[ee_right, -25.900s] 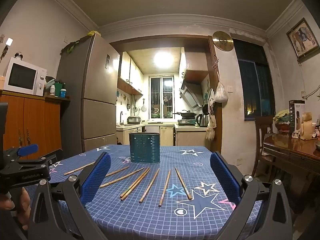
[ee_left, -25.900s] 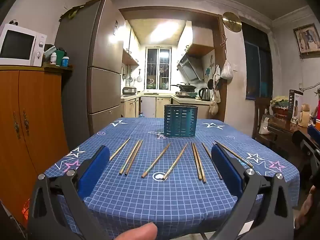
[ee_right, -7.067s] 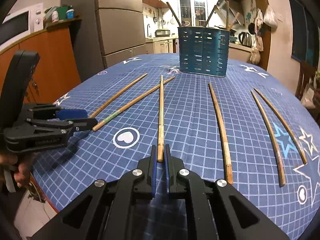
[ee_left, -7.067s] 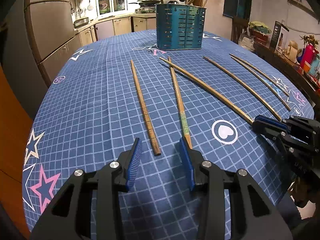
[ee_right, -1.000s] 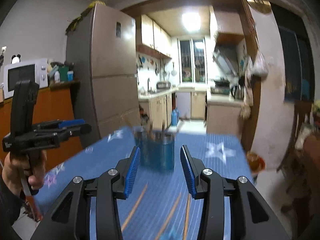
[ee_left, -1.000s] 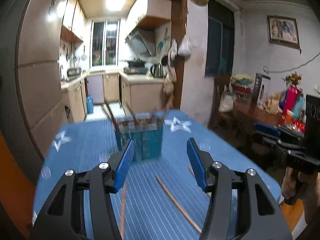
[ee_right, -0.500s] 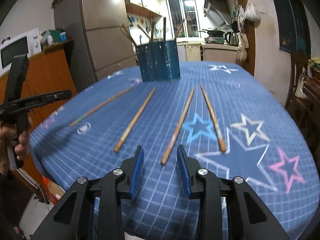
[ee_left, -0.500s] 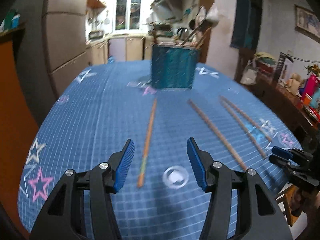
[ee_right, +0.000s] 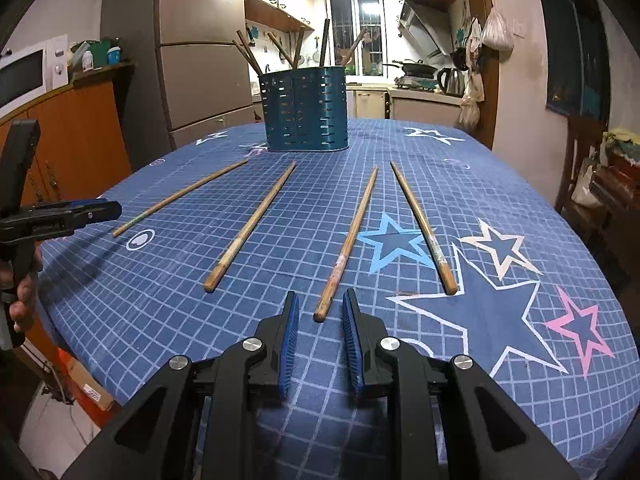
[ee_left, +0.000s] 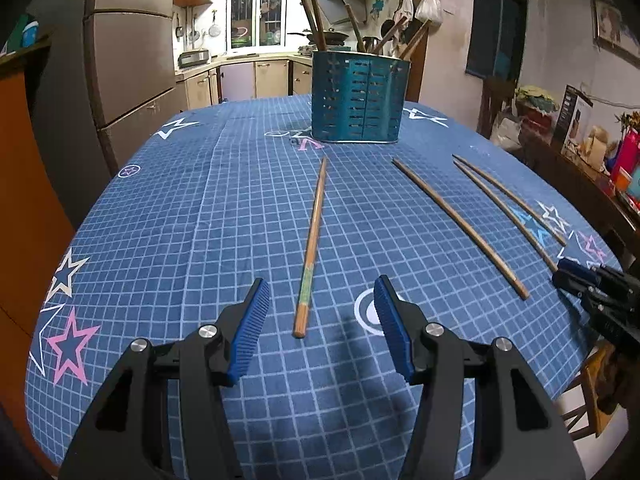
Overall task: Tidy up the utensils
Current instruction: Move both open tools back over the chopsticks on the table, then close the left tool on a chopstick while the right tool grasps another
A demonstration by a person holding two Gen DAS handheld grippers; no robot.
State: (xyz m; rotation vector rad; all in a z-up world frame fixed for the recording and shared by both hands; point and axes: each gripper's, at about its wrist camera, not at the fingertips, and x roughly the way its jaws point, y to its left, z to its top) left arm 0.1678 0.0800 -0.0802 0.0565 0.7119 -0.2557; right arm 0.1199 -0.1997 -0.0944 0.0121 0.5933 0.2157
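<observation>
L hand-held gripper (ee_left: 320, 308) spread, R hand-held gripper (ee_right: 319, 312) narrowing — each round a chopstick (ee_left: 311, 246) end, untouched.

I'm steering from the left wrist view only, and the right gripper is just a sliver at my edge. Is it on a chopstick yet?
Observer: Not gripping. The right gripper has just been closing; a chopstick's near end lies between its fingers, untouched.
Operator: Which chopstick?
Observer: The third from the left of four lying on the tablecloth, pointing toward the blue holder.
Operator: Anything past my left edge?
Observer: A white microwave on the orange cabinet.
</observation>
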